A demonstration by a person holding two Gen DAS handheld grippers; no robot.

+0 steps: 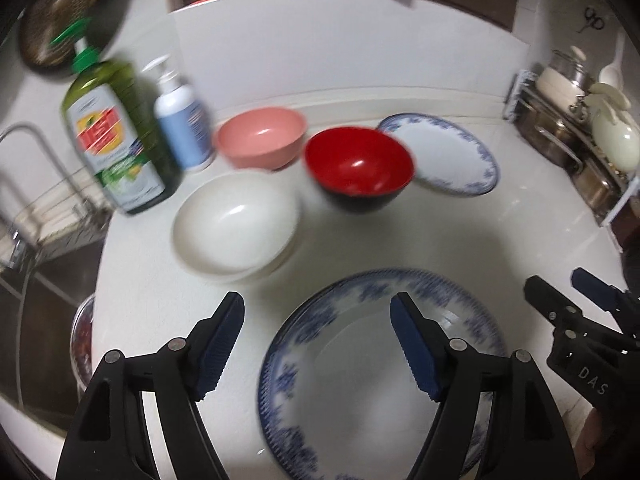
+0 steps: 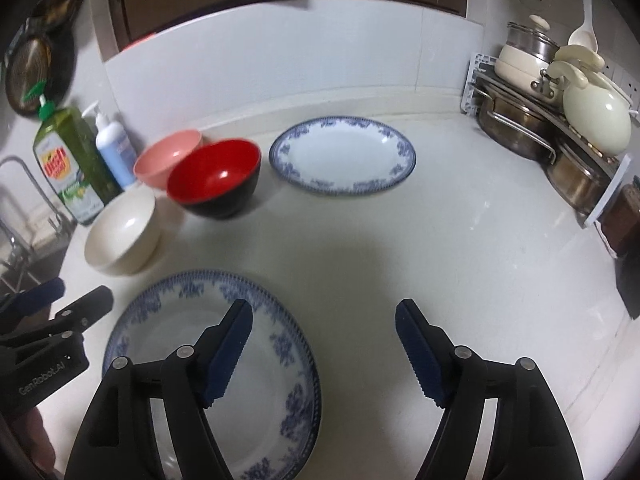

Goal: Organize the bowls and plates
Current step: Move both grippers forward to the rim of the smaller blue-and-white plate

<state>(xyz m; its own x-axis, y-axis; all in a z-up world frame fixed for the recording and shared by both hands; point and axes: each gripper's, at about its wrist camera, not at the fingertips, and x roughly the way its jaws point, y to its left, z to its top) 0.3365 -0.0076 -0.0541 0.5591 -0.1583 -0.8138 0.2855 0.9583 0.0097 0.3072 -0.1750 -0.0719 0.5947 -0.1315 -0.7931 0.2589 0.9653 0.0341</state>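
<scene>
A large blue-patterned plate [image 1: 372,376] lies at the near edge of the white counter, also in the right wrist view [image 2: 256,364]. A second blue-patterned plate [image 1: 444,156] [image 2: 344,156] lies farther back. A red-and-black bowl [image 1: 358,168] [image 2: 216,178], a pink bowl [image 1: 262,138] [image 2: 168,156] and a white bowl [image 1: 236,220] [image 2: 122,232] stand at the left. My left gripper [image 1: 318,344] is open above the near plate's left rim. My right gripper [image 2: 324,354] is open above its right rim. Both are empty.
A green dish-soap bottle [image 1: 116,136] and a white pump bottle [image 1: 182,120] stand by the bowls, with a sink and faucet [image 1: 24,184] at the left. A rack of pots [image 2: 560,120] fills the back right corner. The white counter [image 2: 460,240] spreads to the right.
</scene>
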